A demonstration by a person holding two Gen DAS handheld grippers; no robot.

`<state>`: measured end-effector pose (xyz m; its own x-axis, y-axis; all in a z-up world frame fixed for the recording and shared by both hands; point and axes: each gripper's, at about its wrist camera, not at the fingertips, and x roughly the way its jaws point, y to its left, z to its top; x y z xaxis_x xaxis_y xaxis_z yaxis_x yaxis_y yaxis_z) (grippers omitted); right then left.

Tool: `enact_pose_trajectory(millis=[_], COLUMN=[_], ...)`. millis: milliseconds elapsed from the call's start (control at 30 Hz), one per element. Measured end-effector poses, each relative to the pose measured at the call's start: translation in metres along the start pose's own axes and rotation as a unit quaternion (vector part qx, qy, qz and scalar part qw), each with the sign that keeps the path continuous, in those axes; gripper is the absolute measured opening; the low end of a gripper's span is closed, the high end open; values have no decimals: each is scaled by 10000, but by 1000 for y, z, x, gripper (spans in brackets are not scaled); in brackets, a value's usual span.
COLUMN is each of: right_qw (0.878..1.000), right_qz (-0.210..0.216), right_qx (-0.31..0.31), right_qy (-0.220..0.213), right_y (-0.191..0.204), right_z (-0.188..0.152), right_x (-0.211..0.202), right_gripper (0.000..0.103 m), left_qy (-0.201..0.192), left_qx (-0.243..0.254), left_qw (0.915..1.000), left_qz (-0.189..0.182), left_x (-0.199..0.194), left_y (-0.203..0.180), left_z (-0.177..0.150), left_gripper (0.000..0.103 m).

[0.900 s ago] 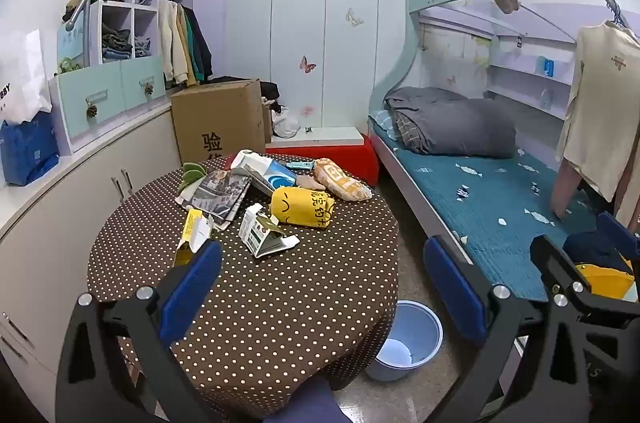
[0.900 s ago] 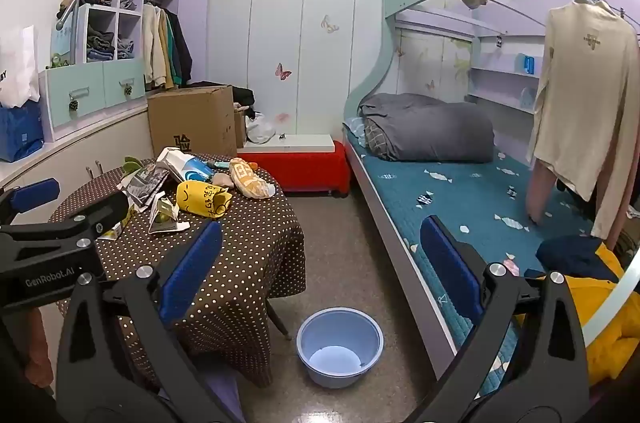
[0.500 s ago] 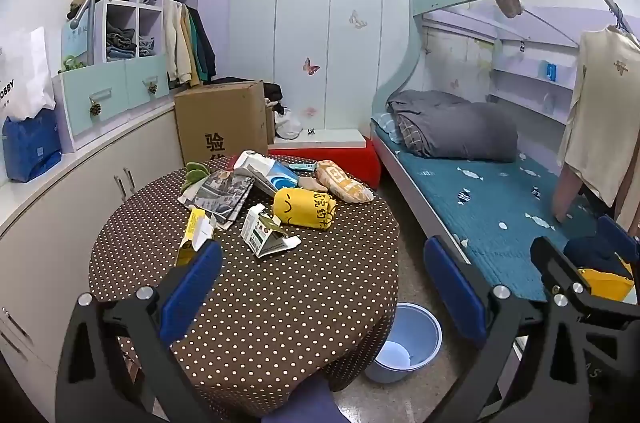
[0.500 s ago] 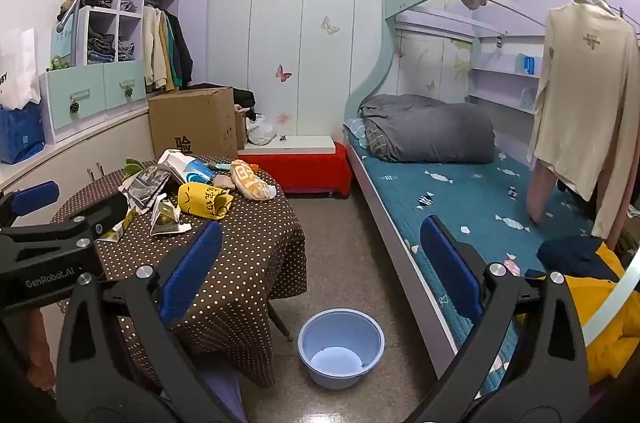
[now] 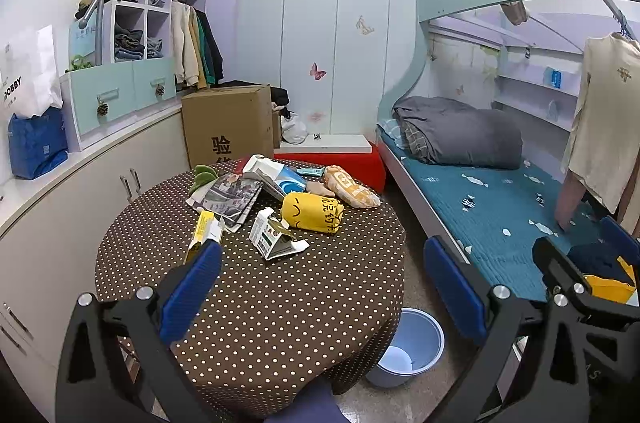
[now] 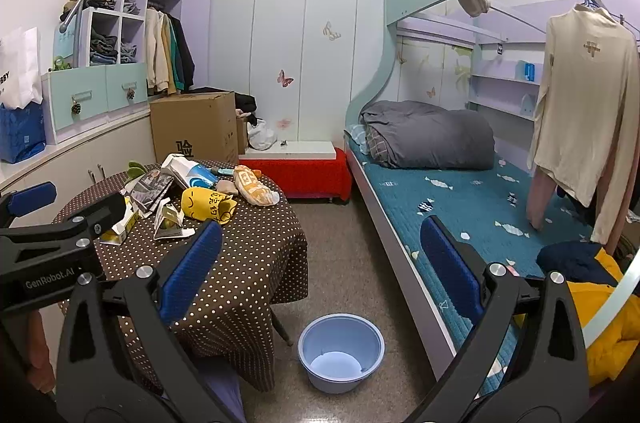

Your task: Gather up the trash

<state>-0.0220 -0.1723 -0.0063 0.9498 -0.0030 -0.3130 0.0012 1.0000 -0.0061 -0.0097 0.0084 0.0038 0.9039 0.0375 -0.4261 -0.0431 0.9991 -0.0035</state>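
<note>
Left wrist view: your left gripper [image 5: 320, 287] hangs over the near edge of the round table [image 5: 256, 311] with its jaws spread wide and nothing between them; the trash lies on the far half of that table, namely a torn white carton [image 5: 276, 237] nearest you, a yellow-and-white box [image 5: 204, 233] to its left, a yellow bag [image 5: 314, 213] just behind it, an orange patterned packet [image 5: 350, 187] at the far right edge, a magazine [image 5: 232, 195] and a blue-and-white package [image 5: 276, 177] farther back. The pale blue basin [image 5: 412, 347] stands on the floor at the table's right, partly under the cloth. Right wrist view: your right gripper [image 6: 320, 279] is held to the right of the table [image 6: 240, 263], jaws likewise spread wide and empty; the basin [image 6: 340, 351] sits on the floor between the table and the bed [image 6: 460, 207], and your left gripper [image 6: 52, 235] shows at the table's left side, above the yellow-and-white box [image 6: 120, 227]
</note>
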Motion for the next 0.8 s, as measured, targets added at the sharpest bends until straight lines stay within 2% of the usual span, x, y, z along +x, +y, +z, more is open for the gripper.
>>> enact_pose_trajectory(millis=[800], right_qw=[10000], right_qz=[26], right_qx=[9], right_qy=[-11], right_y=[3], right_z=[2], right_x=[0], right_gripper=[97], left_qy=[-52], left_qx=[10], left_qw=[10000], left_qz=[31], left_x=[-3], left_y=[2], left_z=[1], left_gripper=[99])
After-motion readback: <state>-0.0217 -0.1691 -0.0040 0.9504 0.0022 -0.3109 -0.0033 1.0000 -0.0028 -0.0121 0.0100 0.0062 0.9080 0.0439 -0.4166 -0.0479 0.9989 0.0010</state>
